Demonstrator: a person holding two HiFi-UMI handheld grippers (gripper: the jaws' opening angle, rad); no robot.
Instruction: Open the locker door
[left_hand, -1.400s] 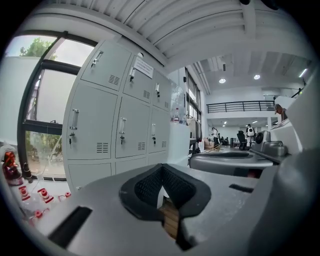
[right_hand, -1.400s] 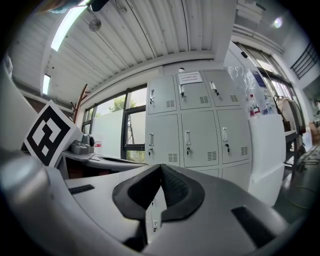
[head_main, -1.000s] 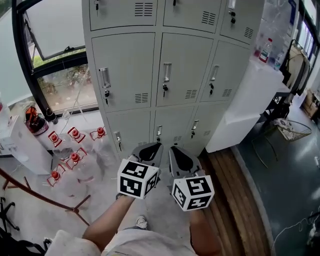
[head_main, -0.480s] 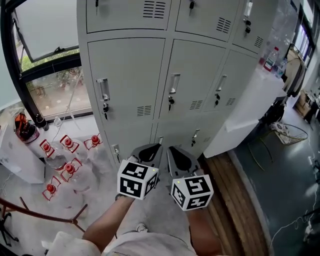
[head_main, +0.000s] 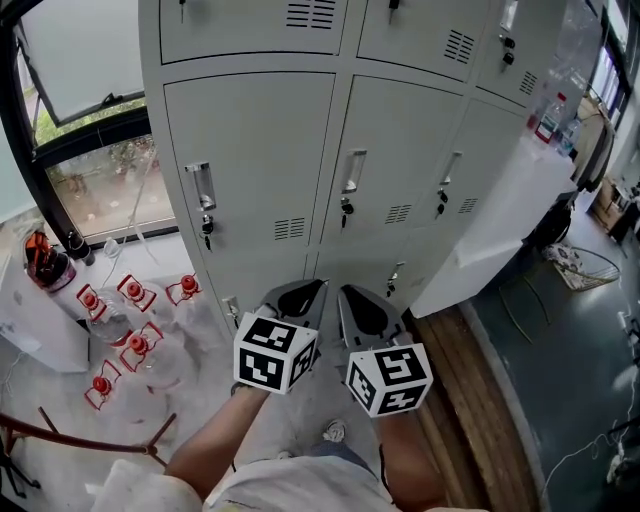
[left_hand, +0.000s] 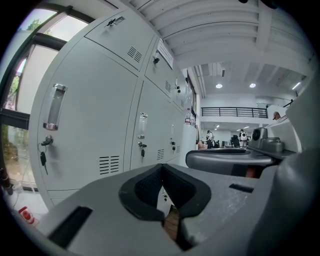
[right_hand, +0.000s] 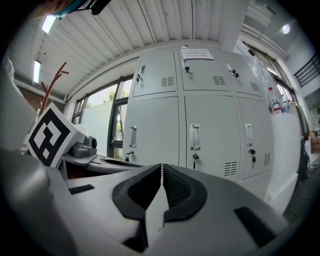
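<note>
The grey lockers (head_main: 250, 25) stand on the far side of the scene, and every door in sight sits flush and closed, so the opening itself has not begun; this looks like the approach. The left hand-held gripper (head_main: 302, 292) and the right hand-held gripper (head_main: 352, 298) hang side by side, low and near the person, well apart from the lockers. Each has its jaws pressed together, with nothing between them. Straight ahead in the middle row are the left door (head_main: 260, 140) with its handle (head_main: 200, 186), and the middle door (head_main: 400, 140) with its handle (head_main: 353, 172). A key (head_main: 207, 232) hangs in the lock just under the left handle. Which door is meant I cannot tell (the middle one lies most nearly in line with the right jaws). The next move probably calls for raising one hand-held gripper to a handle, parting its jaws enough to take the handle's edge, then pulling towards the person; if the door is locked, the key needs turning first.
</note>
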